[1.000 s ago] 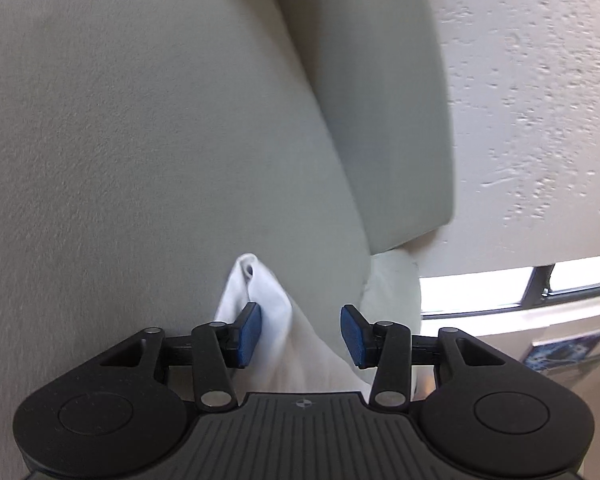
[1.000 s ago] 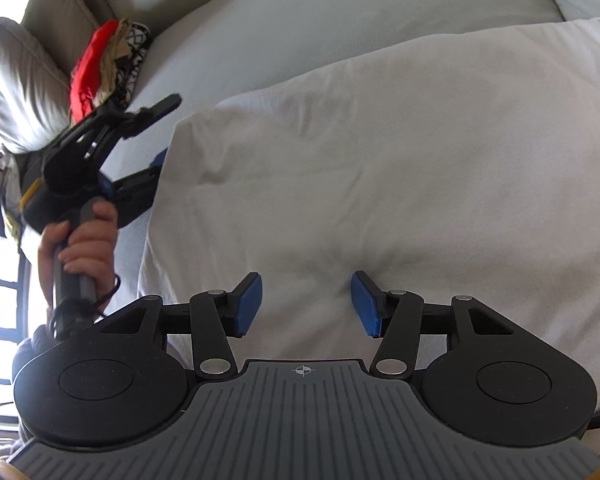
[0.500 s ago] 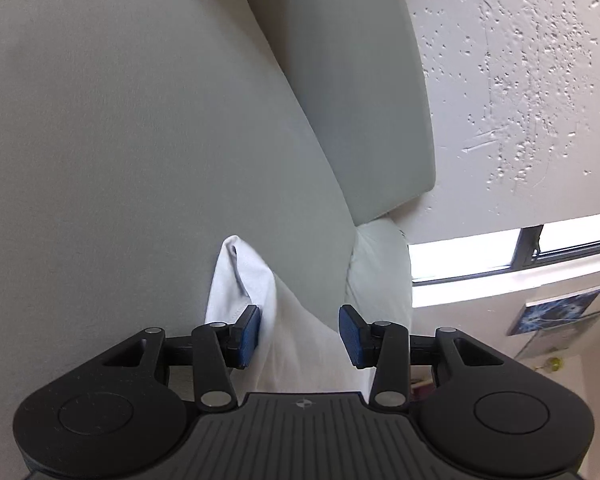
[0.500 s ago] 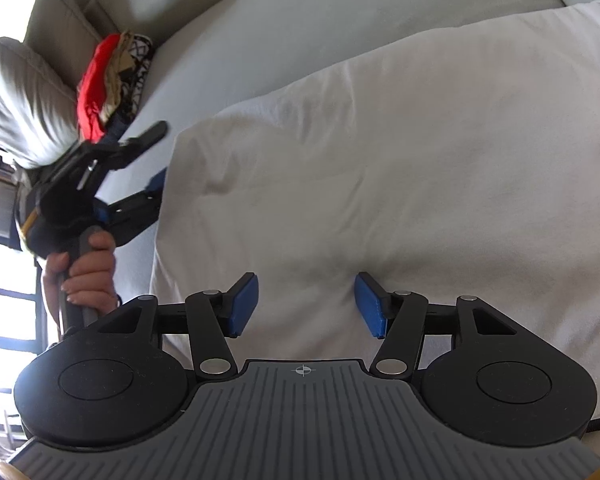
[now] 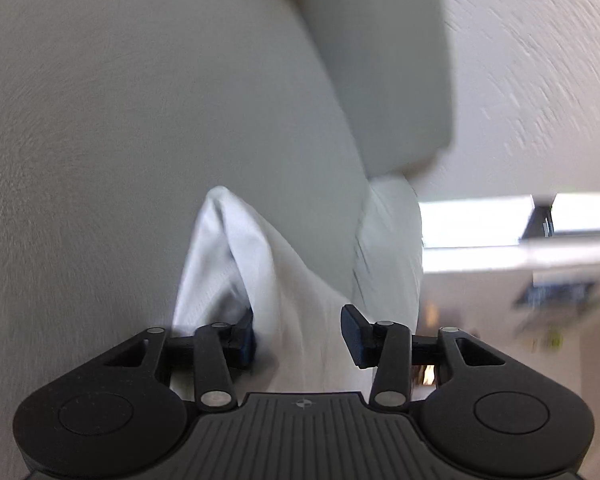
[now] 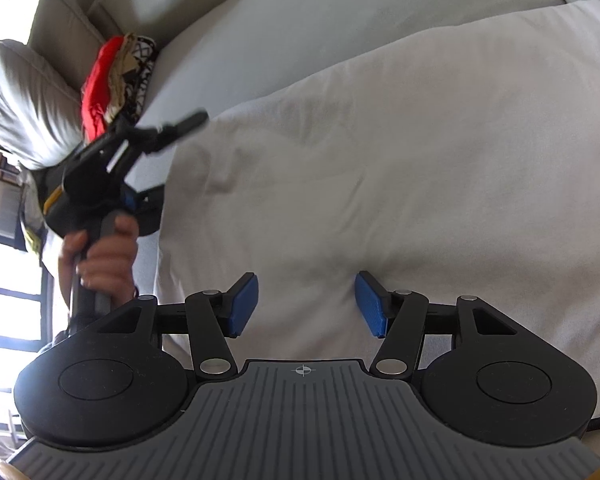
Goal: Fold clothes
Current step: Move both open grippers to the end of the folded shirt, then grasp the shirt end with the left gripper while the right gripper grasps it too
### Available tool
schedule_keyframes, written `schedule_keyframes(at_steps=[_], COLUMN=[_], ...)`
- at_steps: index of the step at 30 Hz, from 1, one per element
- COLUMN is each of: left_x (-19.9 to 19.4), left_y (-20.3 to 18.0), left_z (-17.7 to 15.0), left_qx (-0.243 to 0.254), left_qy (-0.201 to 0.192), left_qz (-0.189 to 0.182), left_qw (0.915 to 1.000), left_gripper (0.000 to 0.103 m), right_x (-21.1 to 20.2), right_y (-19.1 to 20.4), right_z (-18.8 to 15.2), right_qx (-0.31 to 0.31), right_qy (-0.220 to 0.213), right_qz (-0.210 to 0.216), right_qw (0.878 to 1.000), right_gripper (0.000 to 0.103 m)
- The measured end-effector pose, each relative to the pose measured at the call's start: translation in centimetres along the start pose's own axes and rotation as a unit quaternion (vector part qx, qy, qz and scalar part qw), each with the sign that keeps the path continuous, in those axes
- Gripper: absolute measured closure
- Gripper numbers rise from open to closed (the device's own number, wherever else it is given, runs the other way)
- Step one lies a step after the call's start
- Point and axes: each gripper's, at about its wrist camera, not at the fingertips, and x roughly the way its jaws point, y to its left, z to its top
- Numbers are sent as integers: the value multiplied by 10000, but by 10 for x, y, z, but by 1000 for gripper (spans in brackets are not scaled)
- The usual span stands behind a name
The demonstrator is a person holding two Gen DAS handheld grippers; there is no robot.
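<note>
The left gripper (image 5: 298, 338) has its jaws loosely around the white shirt's (image 6: 400, 168) edge; the right gripper (image 6: 306, 306), jaws open, hovers above its middle.

Daylight pours from blown-out windows (image 5: 476, 220); the left wrist view is smeared by motion blur, both views bending at the edges.

From the left wrist we look forward along our fingers (image 5: 352, 336), close over the white garment (image 5: 260, 264), up toward the sofa cushions (image 5: 140, 120) at 12 o'clock and a window (image 5: 476, 220) at 3 o'clock. From the right wrist we look steeply down, close above the same garment (image 6: 380, 180). Both views share that cloth and the sofa; the right view also catches the left gripper (image 6: 148, 168) at 10 o'clock.
</note>
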Motion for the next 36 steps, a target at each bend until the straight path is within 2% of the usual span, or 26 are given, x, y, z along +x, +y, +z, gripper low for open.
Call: schedule_keyframes(at_steps=[6,9,12,18,21,23,25,26,29,30,33,36], left_x=[-16,-22,-35,-74,-88,-96,-117,-125,-143,-133,-141,-126], left_y=[23,32,38,41,38,33,27,27,42,36,25,-18], left_z=[9,11,9,-1,-6,-9,-16,-18,-25,-26,-39,-56], left_qx=[-622,-835,-936,-884,-743,-534,-217,-161,-484,-477,-341,-22], left_qy=[-904,-1047,-1185,-1612,-1862,-1932,-2519,-2684,-2858,-2912,-2836,-2401], left_qz=[-498,-789,-844,-517,-366,-121,425,561,212,224,349,594], left_qw=[9927,9878,9849,9816,9790,9796,9666,9615,9568,9552,9577,9689], left_gripper=[60,65,69,72,72,72,65,65,65,65,61,60], right_x=[0,1,1,1,0,0,0,-1,-4,-7,-29,-65], right_y=[-1,-4,-5,-2,-2,-3,-4,-4,-5,-6,-8,-17], right_z=[0,0,0,0,1,1,1,1,0,-1,-8,-15], right_qx=[22,102,153,50,30,29,28,24,58,90,80,44], right_qy=[-18,-64,-137,-182,-183,-187,-194,-198,-243,-277,-467,-743], right_qz=[14,29,-19,-117,-117,-99,-67,-48,23,36,-15,26], right_qw=[10000,9999,9998,9998,9998,9998,9998,9998,9997,9996,9989,9972], right_gripper=[43,43,45,46,45,45,45,45,45,45,45,45])
